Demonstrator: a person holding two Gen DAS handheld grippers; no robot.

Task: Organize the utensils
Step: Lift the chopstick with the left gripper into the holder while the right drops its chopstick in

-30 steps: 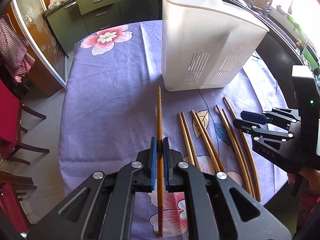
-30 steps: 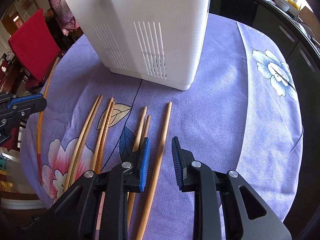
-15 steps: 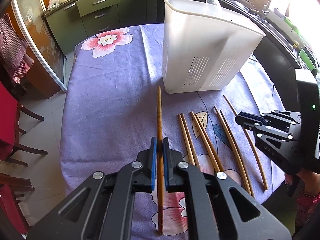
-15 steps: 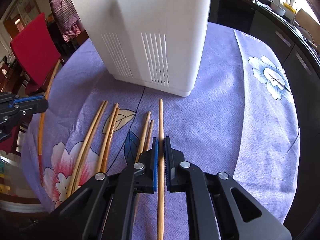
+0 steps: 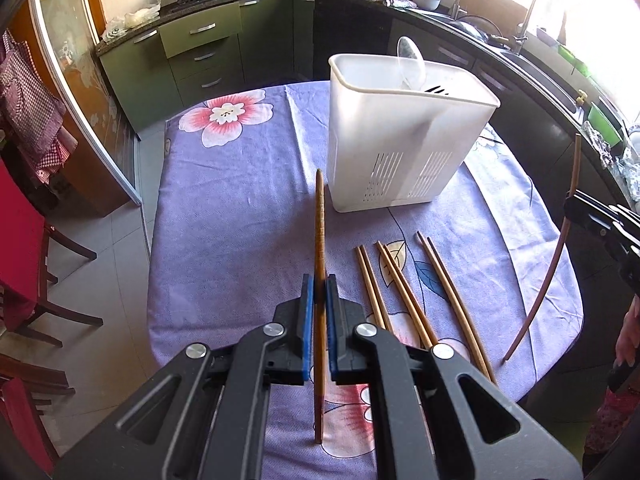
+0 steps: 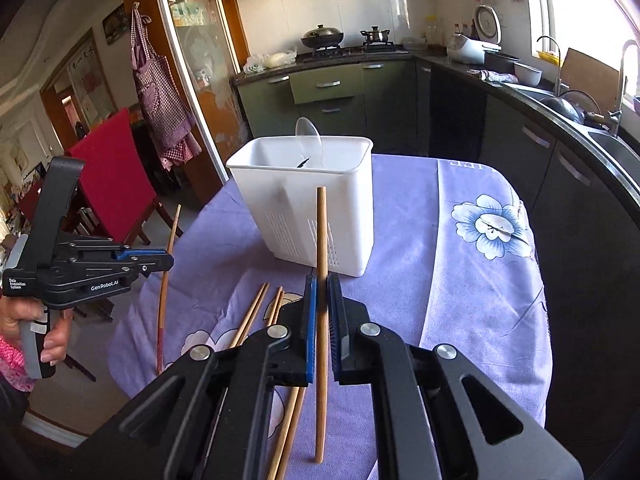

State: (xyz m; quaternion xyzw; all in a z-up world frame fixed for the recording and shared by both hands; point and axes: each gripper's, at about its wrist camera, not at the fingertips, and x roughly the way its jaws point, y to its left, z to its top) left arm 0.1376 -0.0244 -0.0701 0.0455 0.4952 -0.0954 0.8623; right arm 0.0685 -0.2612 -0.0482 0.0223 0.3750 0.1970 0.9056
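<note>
My left gripper (image 5: 319,284) is shut on a dark brown chopstick (image 5: 319,220), held above the purple floral tablecloth (image 5: 232,208) and aimed at the white utensil holder (image 5: 400,152). My right gripper (image 6: 323,284) is shut on a lighter chopstick (image 6: 321,232), raised off the table in front of the holder (image 6: 312,208). A clear plastic spoon (image 6: 308,136) stands in the holder. Several chopsticks (image 5: 405,290) lie in pairs on the cloth between the grippers. Each view shows the other gripper at its edge: the right one (image 5: 572,204) and the left one (image 6: 166,262).
Red chairs (image 5: 20,248) stand off the table's left side. Dark kitchen cabinets and a sink (image 6: 600,128) curve round behind and to the right. A person's hand (image 6: 52,332) grips the left tool's handle.
My right gripper shut on the rightmost chopstick and lifted it clear of the table, tilting upward. My left gripper rose a little with its chopstick.
</note>
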